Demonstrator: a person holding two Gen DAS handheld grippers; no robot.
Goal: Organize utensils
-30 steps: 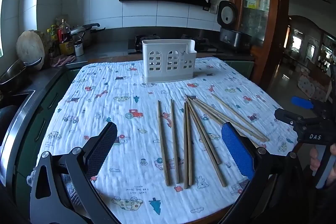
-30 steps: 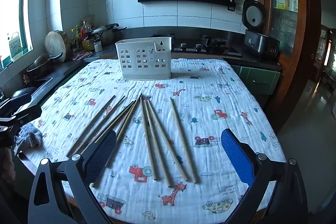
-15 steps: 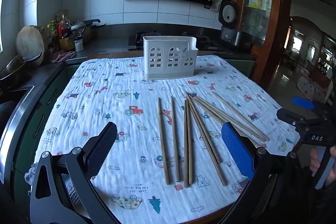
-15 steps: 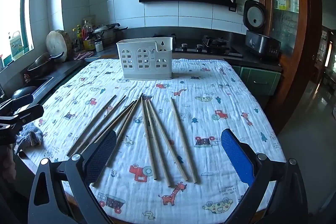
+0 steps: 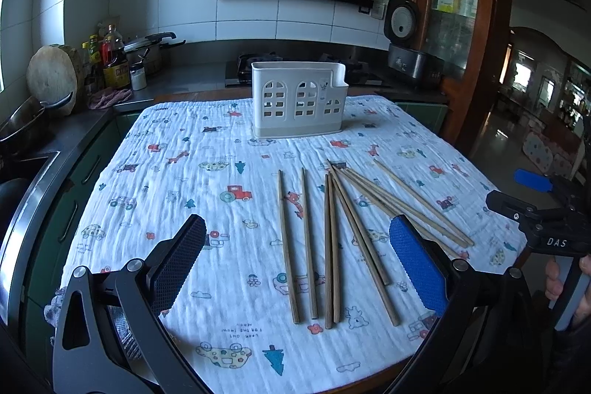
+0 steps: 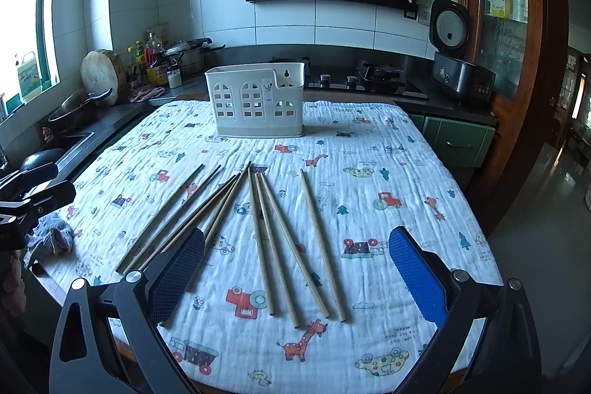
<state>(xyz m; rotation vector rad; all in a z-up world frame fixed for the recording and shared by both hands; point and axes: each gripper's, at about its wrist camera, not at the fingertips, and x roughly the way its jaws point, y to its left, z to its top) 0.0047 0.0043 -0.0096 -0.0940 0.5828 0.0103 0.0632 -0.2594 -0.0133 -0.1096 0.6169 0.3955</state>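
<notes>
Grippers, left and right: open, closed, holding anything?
Left gripper: open, holding nothing, above the chopsticks.
Right gripper: open, holding nothing.

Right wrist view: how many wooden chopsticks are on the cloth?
8. Four light wooden chopsticks fan left, ends behind a jaw of the right gripper; three lie centre; one rightmost. All on the printed cloth; overlaps may hide another.

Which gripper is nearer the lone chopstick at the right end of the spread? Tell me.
Right. The lone chopstick lies between the open right gripper jaws. The left gripper hangs open over the opposite end of the spread.
</notes>
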